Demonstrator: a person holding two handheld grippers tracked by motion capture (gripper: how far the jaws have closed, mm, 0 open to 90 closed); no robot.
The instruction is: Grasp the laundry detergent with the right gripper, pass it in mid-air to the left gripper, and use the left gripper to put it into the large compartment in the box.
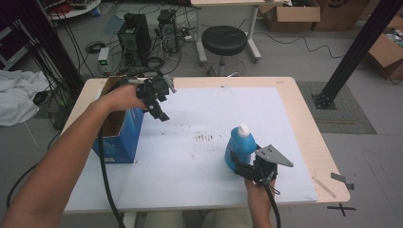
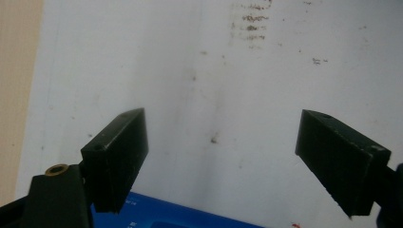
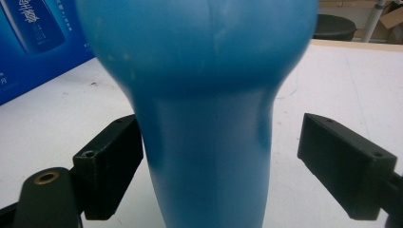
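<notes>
A blue bottle (image 1: 240, 146) with a white cap is seen upright near the front right corner of the white table (image 1: 199, 190). The right gripper (image 1: 243, 167) is placed around its lower body with the jaws spread wide; one jaw lies just beside the plastic, the other is well apart, so nothing is gripped. The left gripper (image 1: 159, 107) is held above the open blue box (image 1: 119, 137) at the left edge, its jaws wide apart and empty. If the jaws are closed unevenly, the rounded, smooth bottle could be pushed sideways and tipped, or squeezed out of the pads.
</notes>
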